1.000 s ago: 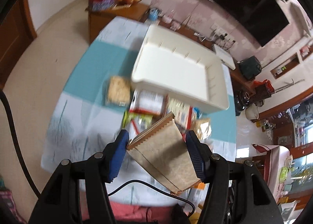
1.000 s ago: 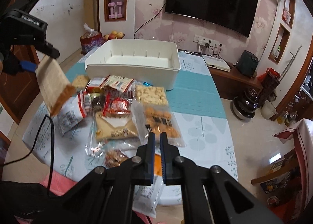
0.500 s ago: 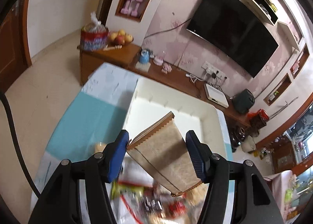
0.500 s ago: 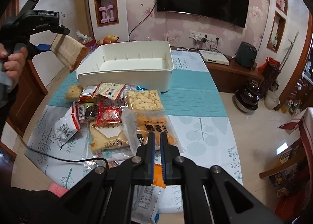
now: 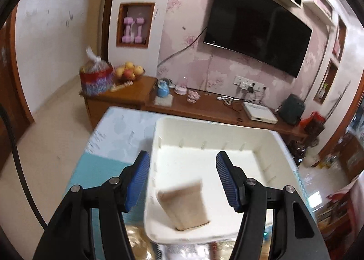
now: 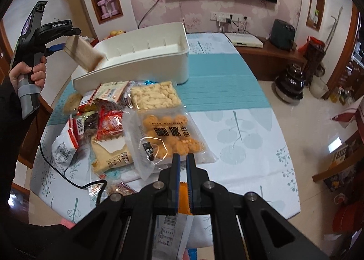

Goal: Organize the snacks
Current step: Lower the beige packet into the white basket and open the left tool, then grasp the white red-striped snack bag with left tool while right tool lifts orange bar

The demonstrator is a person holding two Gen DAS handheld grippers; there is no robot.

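One brown packet (image 5: 185,206) (one white bin (image 5: 282,146))

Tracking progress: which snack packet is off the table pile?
The plain brown packet, at the white plastic bin's near corner; all other packets lie piled on the tablecloth before the bin.

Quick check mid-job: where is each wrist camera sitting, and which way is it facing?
Left wrist: on the left gripper, looking down into the white bin and towards the TV; its open fingers show, with the brown packet beyond them.
Right wrist: on the right gripper, low over the snack packets, facing the white bin; its shut fingers and the person's left hand show.
Shared: white bin, brown packet, TV.
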